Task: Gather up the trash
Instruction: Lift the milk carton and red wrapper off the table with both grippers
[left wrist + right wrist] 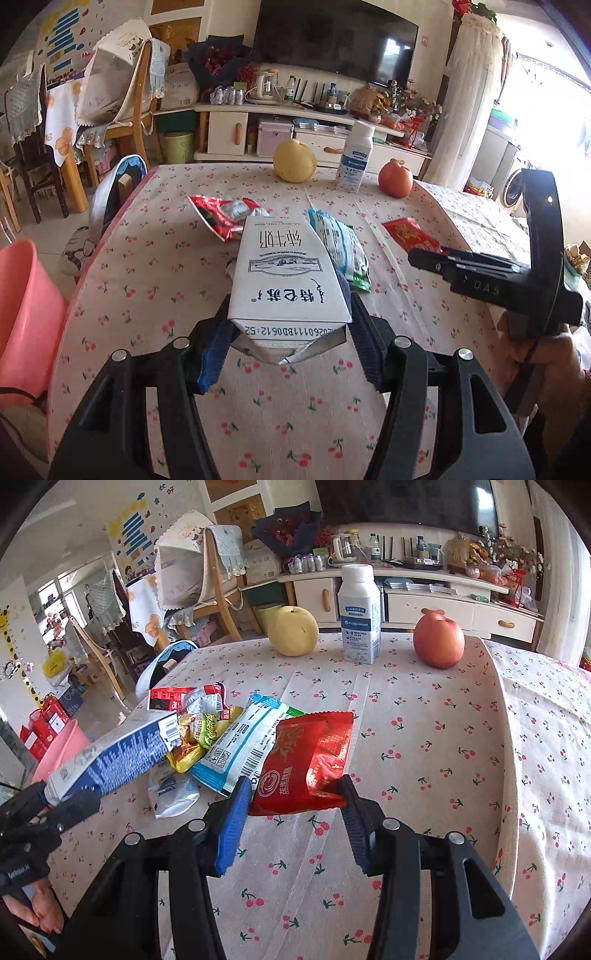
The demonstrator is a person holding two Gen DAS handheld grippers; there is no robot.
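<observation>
My left gripper [290,314] is shut on a white and blue milk carton [284,273], held above the cherry-print tablecloth [155,280]. The right wrist view shows that carton [110,760] tilted up at the left, with the left gripper [55,808] at its lower end. My right gripper [293,786] is shut on a red snack packet [306,760], whose bottom edge sits between the pads. From the left wrist view, the right gripper [424,254] comes in from the right with the red packet [410,232] at its tip. A pile of loose wrappers [199,723] lies on the table.
A pink bin [22,306] stands on the floor left of the table. At the table's far edge stand a yellow pear [293,631], a white bottle [359,616] and a red apple [439,640]. A white and blue packet [243,746] and a silver pouch [171,794] lie near the pile.
</observation>
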